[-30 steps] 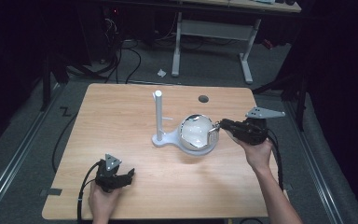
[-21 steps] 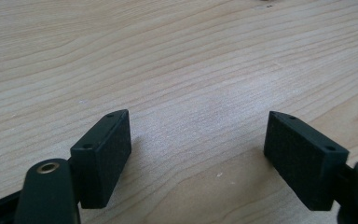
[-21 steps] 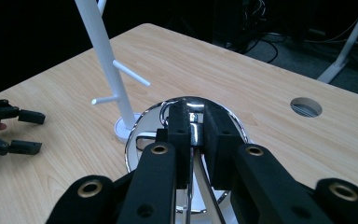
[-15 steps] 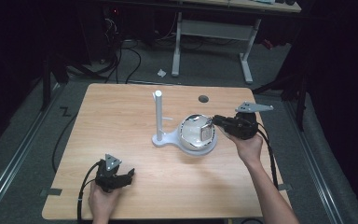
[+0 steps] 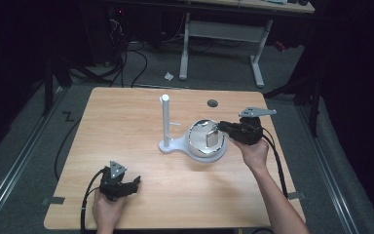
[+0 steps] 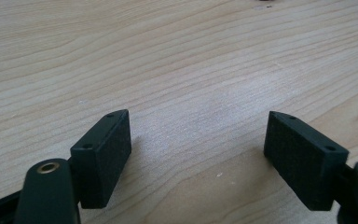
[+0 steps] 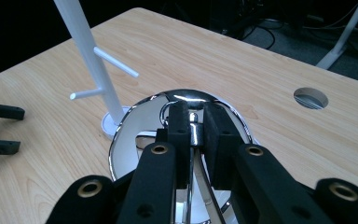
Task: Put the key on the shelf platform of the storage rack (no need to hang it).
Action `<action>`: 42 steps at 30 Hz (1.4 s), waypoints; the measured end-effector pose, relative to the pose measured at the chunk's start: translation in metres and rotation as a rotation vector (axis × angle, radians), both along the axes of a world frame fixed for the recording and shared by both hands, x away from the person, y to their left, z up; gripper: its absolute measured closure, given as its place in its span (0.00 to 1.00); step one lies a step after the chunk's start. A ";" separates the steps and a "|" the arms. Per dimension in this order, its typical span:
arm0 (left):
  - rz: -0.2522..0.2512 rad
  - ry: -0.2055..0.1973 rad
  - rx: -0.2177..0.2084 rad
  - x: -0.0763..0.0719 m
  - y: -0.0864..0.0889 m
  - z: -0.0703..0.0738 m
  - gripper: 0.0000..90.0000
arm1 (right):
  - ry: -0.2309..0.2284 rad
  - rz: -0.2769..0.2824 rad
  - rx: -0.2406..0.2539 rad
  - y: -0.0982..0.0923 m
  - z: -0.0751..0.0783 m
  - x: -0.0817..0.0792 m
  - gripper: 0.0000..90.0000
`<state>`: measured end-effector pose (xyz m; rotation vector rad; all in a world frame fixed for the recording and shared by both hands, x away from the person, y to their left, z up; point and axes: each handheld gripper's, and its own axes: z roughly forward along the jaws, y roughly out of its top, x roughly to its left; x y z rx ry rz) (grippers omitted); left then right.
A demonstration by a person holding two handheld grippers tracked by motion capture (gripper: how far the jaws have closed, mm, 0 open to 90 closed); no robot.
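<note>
Your left gripper (image 5: 135, 181), lower left of the high view, rests on the table (image 5: 126, 122) with jaws wide apart, holding nothing. At centre stands the white peg stand (image 5: 165, 122). Right of it, your right gripper (image 5: 222, 128) has shifted left since the earlier frames, carrying the shiny metal cup (image 7: 168, 105) toward the stand; its jaws are clamped on the cup's handle (image 7: 195, 133). Judged: hanging comes next. The cup is polished, mirror-bright, rim tilted.

The table (image 5: 126, 126) is pale wood-grain laminate with a smooth, matt surface. The bowl-shaped piece (image 7: 135, 123) is mirror-polished metal, and the white stand (image 7: 86, 46) appears to be matt plastic. Gripper pads (image 6: 105, 156) are black, finely textured, probably foam.
</note>
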<state>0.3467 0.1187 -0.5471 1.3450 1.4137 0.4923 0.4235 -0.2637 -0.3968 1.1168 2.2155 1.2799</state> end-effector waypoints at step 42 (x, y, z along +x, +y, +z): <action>0.000 0.000 0.003 0.000 0.000 0.000 0.26 | 0.067 0.020 -0.062 0.040 -0.034 0.025 0.91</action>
